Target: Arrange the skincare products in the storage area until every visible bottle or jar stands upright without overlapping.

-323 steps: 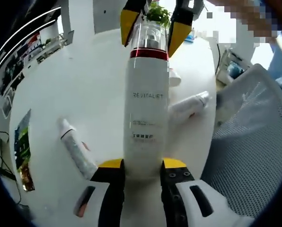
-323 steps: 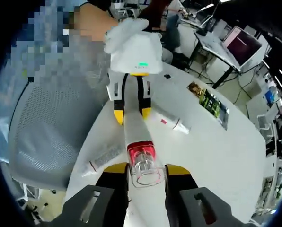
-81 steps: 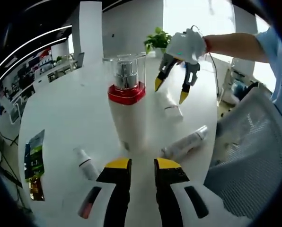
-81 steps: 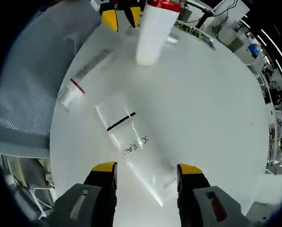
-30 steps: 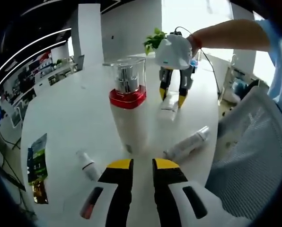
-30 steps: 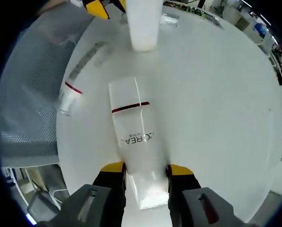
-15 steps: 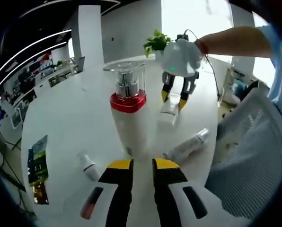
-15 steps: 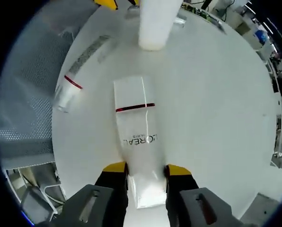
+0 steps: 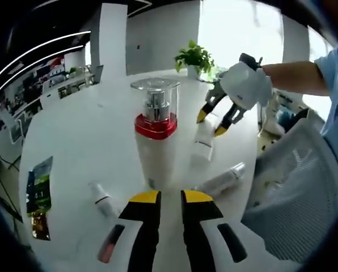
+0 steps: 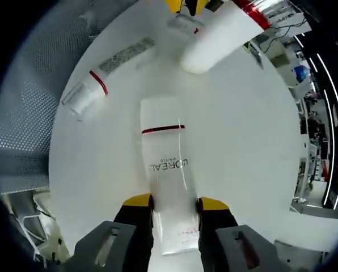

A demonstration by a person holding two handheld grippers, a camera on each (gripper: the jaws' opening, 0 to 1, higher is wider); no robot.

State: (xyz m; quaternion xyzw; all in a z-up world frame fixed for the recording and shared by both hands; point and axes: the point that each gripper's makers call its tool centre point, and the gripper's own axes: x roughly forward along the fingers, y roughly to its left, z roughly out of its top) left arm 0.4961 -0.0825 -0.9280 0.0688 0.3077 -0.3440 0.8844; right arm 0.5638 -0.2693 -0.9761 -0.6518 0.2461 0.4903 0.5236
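A tall white bottle (image 9: 156, 141) with a red band and clear cap stands upright on the round white table (image 9: 72, 130), just beyond my left gripper (image 9: 170, 199). Its jaws are shut with nothing between them. My right gripper (image 10: 169, 205) is shut on the crimped end of a white L'Oreal tube (image 10: 168, 164). In the left gripper view that gripper (image 9: 219, 116) holds the tube (image 9: 202, 141) steeply tilted, cap end down by the tabletop. A small tube (image 9: 101, 198) and a longer red-banded tube (image 9: 220, 181) lie flat. The tall bottle (image 10: 220, 37) and lying tube (image 10: 109, 71) show beyond.
A grey mesh chair (image 9: 294, 187) stands against the table's right edge. A printed leaflet (image 9: 37, 198) lies at the left edge. A potted plant (image 9: 195, 56) stands at the far side. A person's arm (image 9: 294, 71) reaches in from the right.
The right gripper has risen and swung right, tipping the white tube up from lying flat to a steep tilt. The left gripper has stayed put, shut.
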